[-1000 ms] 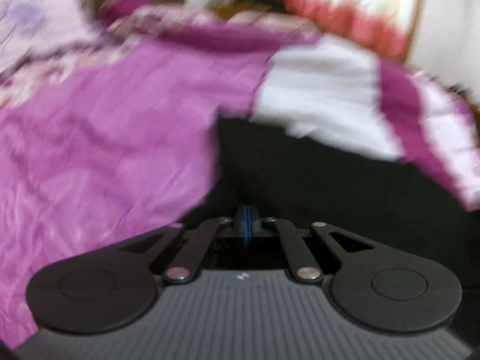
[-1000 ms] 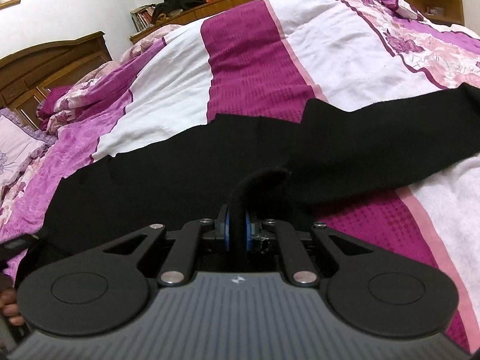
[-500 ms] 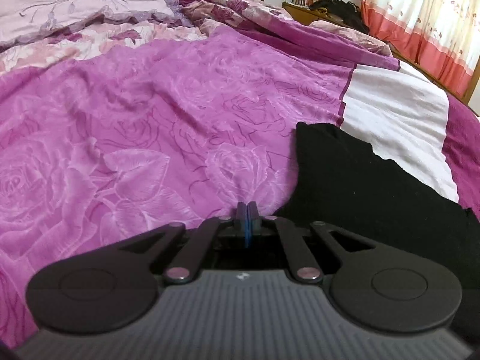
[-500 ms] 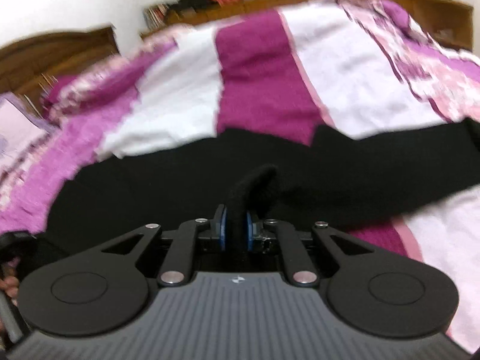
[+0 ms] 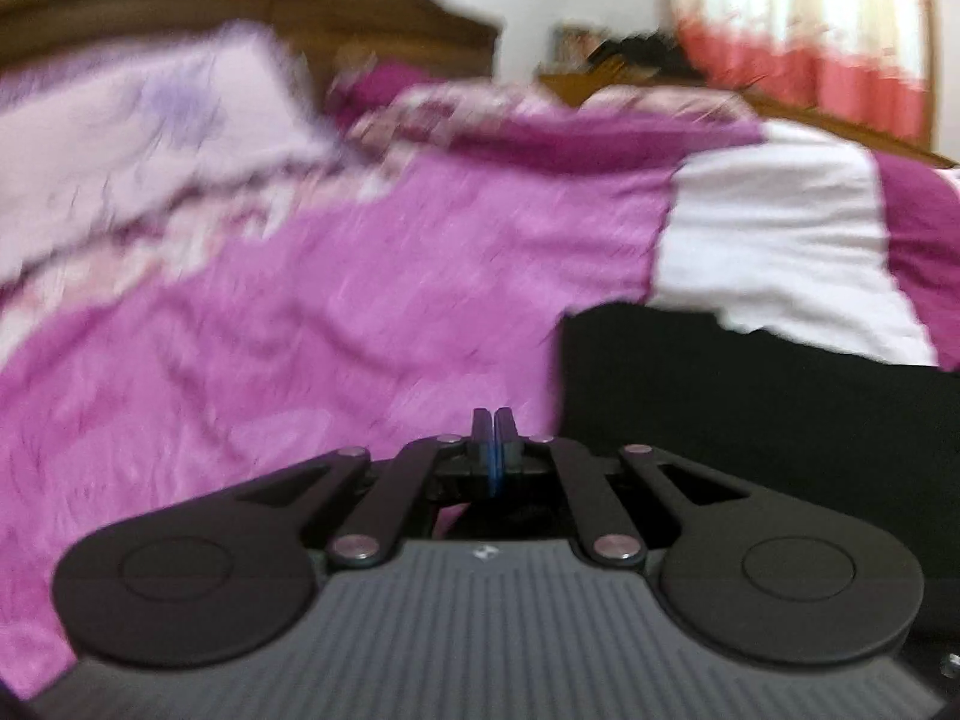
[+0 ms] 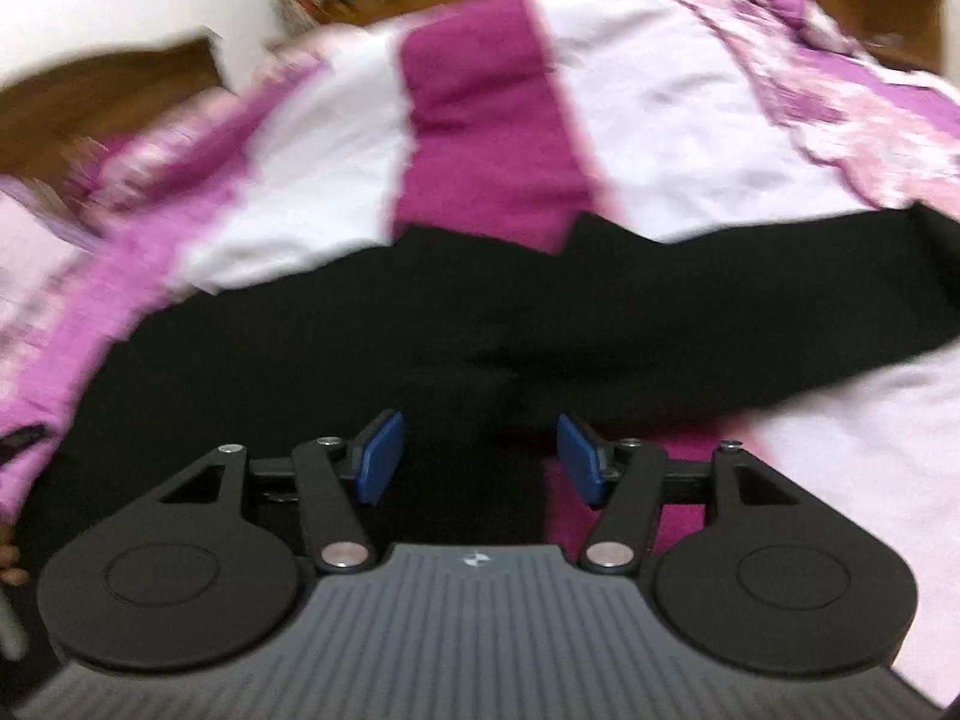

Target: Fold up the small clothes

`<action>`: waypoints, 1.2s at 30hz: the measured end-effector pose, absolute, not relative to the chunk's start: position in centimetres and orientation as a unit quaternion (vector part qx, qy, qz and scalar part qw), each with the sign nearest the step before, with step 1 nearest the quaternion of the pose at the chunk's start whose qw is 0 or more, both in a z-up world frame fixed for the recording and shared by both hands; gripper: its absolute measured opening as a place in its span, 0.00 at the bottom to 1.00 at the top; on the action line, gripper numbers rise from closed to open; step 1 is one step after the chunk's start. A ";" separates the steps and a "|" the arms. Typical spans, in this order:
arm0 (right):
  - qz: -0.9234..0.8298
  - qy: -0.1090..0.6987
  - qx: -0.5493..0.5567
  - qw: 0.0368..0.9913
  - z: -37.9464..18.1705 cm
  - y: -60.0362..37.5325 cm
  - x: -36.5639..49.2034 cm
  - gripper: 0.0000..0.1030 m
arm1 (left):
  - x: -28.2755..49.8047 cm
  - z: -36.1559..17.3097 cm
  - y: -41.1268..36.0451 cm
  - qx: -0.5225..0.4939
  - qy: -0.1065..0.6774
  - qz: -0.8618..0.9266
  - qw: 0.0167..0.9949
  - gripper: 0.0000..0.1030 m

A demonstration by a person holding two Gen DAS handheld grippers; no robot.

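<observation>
Ahead of the left gripper [image 5: 494,429], a rumpled magenta rose-print bedsheet [image 5: 300,324] runs to a brown wooden headboard [image 5: 252,6]; its jaws are pressed together on nothing, tilted slightly down, with the flat black knit garment [image 5: 750,414] just right. From the right wrist, the right gripper [image 6: 480,456] angles down over that garment [image 6: 540,312], spread across a magenta-and-white striped blanket [image 6: 480,120], jaws opening, cloth lying between untouched.

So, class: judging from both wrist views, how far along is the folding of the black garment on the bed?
Done: the black garment lies spread on the bedspread. In hand: nothing; the right claw is opening with cloth between its pads, unpressed, and the left claw is shut and empty. Left: no finished fold shows, so apparently most of the folding.
</observation>
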State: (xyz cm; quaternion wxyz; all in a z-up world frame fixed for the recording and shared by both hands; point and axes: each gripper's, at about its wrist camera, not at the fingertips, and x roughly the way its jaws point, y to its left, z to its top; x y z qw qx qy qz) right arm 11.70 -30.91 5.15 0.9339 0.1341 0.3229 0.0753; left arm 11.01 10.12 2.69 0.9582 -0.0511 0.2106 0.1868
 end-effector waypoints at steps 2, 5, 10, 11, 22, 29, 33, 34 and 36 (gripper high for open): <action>0.083 0.317 0.187 0.926 4.2 -31.2 12.5 0.63 | 10.5 3.2 8.8 -0.042 0.188 0.161 0.968 0.03; 0.048 0.331 0.256 0.907 2.5 -32.1 13.4 0.51 | 9.7 3.9 6.6 -0.032 0.155 0.116 0.981 0.03; 0.020 0.332 0.127 0.934 3.4 -30.2 12.7 0.14 | 9.8 4.3 2.8 -0.028 0.162 0.019 0.986 0.03; 0.014 0.325 0.097 0.941 3.5 -29.8 12.5 0.12 | 10.1 4.1 2.5 -0.037 0.175 0.017 0.984 0.03; 0.003 0.241 0.023 0.970 4.0 -30.4 9.0 0.17 | 7.9 3.9 -5.6 0.004 0.194 -0.126 0.973 0.04; -0.079 0.240 0.113 0.961 4.4 -40.1 7.5 0.20 | 7.9 4.4 -13.2 0.000 0.213 -0.195 0.957 0.04; -0.087 0.242 0.132 0.957 4.1 -43.8 7.8 0.29 | 8.8 2.5 -16.7 0.026 0.240 -0.193 0.951 0.04; -0.084 0.248 0.142 0.955 3.8 -44.5 7.9 0.32 | 9.0 1.9 -17.1 0.019 0.249 -0.194 0.949 0.04; -0.077 0.256 0.175 0.948 3.2 -45.5 8.3 0.40 | 9.3 0.8 -17.4 0.011 0.274 -0.193 0.942 0.12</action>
